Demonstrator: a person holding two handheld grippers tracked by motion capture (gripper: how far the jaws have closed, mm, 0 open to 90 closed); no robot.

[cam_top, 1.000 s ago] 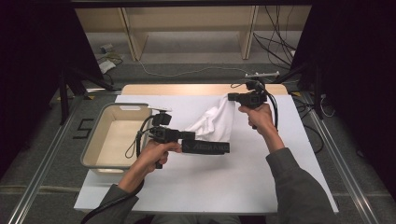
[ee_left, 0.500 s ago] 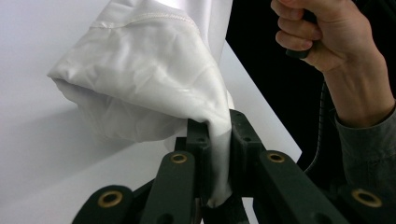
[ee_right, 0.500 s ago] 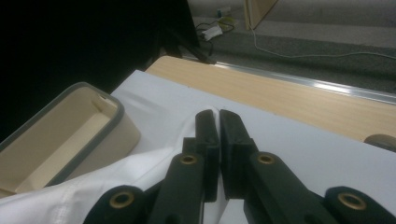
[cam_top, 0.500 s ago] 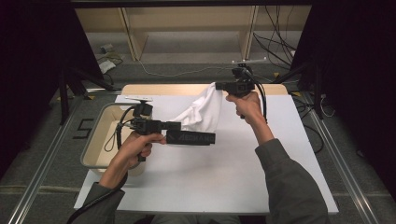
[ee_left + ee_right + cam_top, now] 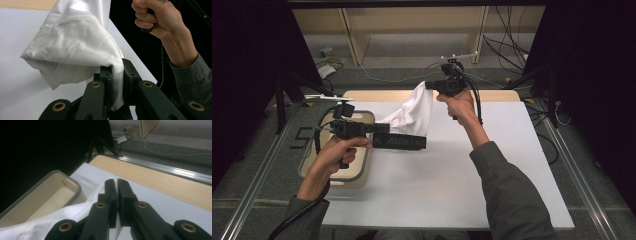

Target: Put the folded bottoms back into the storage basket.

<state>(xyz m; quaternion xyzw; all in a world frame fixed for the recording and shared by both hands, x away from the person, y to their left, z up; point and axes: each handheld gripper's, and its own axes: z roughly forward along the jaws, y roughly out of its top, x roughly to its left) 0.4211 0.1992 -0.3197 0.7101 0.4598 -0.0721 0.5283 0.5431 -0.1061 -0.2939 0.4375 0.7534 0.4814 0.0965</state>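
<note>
A white cloth [image 5: 412,112] hangs in the air over the white table [image 5: 452,185], stretched between my two grippers. My right gripper [image 5: 427,84] is raised at the back and shut on the cloth's top corner; in the right gripper view its jaws [image 5: 116,181] pinch the white cloth [image 5: 50,222]. My left gripper [image 5: 422,141] is lower, over the table's left half, shut on the cloth's bottom edge. In the left gripper view, the cloth [image 5: 75,47] billows above the closed left gripper [image 5: 117,68], with a fold clamped between its jaws.
A beige bin with a grey rim [image 5: 364,172] sits at the table's left edge, under my left hand, and the bin [image 5: 47,195] appears empty. A wooden strip [image 5: 382,95] runs along the table's far edge. Cables and shelving lie on the floor beyond.
Both grippers rose and shifted left and back, lifting the cloth off the table. The right gripper climbed higher, so the cloth now hangs stretched between them.
</note>
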